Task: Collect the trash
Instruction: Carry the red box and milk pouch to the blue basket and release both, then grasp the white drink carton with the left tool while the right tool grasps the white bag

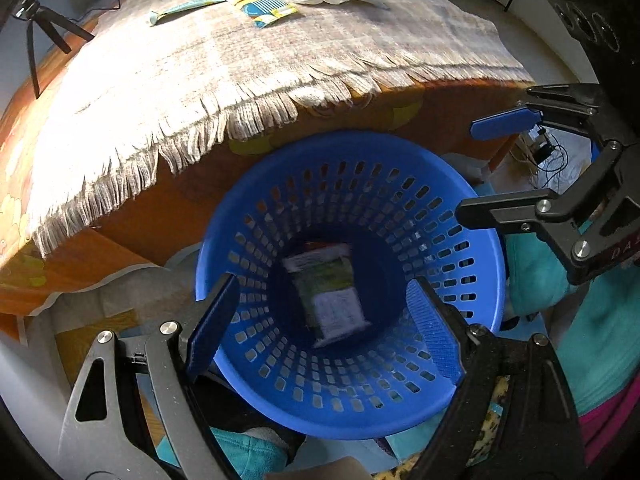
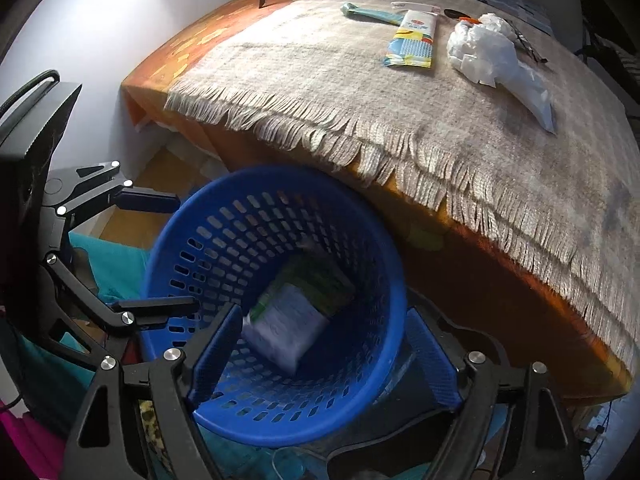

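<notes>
The basket (image 1: 348,408) beneath the left gripper (image 1: 326,324) is smooth, glossy blue plastic pierced with slots, and the packet (image 1: 330,292) lying in it looks like printed film. Beyond both grippers a coarse, matt woven cloth (image 2: 460,92) with a frayed fringe carries a crumpled, thin white plastic bag (image 2: 486,54) and a shiny printed wrapper (image 2: 412,42).

Black claw (image 1: 324,320) frames, blue ribbed pads (image 1: 434,332), silver screws (image 1: 169,327).

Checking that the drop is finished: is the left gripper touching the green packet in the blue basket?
Apart. The left wrist view shows the left gripper open above the blue basket, while the green packet lies at the bottom, well below both fingers.
</notes>
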### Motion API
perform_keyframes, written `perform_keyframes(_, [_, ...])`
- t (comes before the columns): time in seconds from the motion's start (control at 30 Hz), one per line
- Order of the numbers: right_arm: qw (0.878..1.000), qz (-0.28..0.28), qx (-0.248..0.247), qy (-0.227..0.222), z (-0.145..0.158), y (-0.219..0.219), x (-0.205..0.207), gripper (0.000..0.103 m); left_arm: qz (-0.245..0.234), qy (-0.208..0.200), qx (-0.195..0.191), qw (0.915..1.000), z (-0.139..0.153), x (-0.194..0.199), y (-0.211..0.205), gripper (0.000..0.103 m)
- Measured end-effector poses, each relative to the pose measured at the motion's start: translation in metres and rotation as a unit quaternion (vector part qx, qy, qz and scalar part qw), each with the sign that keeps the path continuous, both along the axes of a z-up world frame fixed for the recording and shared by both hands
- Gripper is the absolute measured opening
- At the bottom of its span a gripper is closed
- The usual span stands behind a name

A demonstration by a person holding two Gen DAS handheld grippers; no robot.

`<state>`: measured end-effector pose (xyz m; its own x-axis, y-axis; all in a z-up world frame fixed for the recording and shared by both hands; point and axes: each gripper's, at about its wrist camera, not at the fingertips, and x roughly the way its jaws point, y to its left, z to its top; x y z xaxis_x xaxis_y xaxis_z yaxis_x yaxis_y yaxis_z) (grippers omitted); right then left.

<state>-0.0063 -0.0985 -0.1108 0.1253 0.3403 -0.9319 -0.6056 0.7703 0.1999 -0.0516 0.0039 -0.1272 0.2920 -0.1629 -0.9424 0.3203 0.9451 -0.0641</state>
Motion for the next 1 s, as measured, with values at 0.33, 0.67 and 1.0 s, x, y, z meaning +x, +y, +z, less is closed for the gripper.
perform_keyframes(0.33, [0.999,-0.037,0.011,-0.007,0.008,-0.014,0.012,0.086,0.022,-0.02,-0.006,0.9996,0.016,0.018,0.007,0.088])
perform_keyframes(0.67, [0.996,-0.079,0.027,-0.026,0.027,-0.032,0.032,0.086,0.051,-0.051,-0.018,0.9972,0.048,0.053,0.011,0.088])
perform_keyframes(1.0, [0.986,-0.112,0.056,-0.109,0.073,-0.057,0.071,0.086,0.083,-0.086,-0.03,0.9924,0.078,0.11,0.025,0.088])
